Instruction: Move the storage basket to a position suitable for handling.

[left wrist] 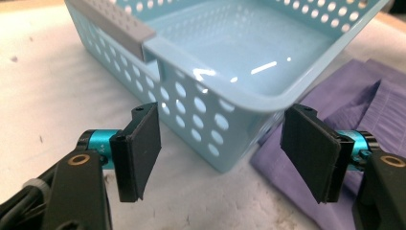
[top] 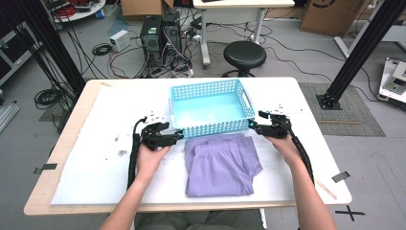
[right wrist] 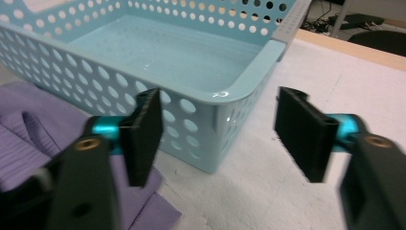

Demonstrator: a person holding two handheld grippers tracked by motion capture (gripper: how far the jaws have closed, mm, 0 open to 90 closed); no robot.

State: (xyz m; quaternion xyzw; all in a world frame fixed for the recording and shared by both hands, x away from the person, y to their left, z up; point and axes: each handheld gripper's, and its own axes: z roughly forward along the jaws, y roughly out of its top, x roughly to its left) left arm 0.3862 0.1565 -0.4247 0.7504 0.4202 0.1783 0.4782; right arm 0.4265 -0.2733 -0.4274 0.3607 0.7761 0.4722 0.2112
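Observation:
An empty light-blue perforated basket (top: 215,128) stands on the white-covered table, past a folded purple garment (top: 218,165) that lies against its near wall. My left gripper (top: 178,136) is at the basket's near left corner, my right gripper (top: 253,126) at its near right corner. In the left gripper view the jaws (left wrist: 225,143) stand wide with the basket (left wrist: 230,43) corner between them, pads clear of it, and the garment (left wrist: 364,105) at the right. In the right gripper view the jaws (right wrist: 222,134) straddle the other corner of the basket (right wrist: 167,52) without touching, with the garment (right wrist: 28,120) at the left.
A white sheet (top: 100,163) covers the wooden table (top: 43,201). Beyond the far edge are a black stool (top: 244,54), computer towers (top: 160,36) with floor cables, and black frame posts (top: 356,52) at both sides.

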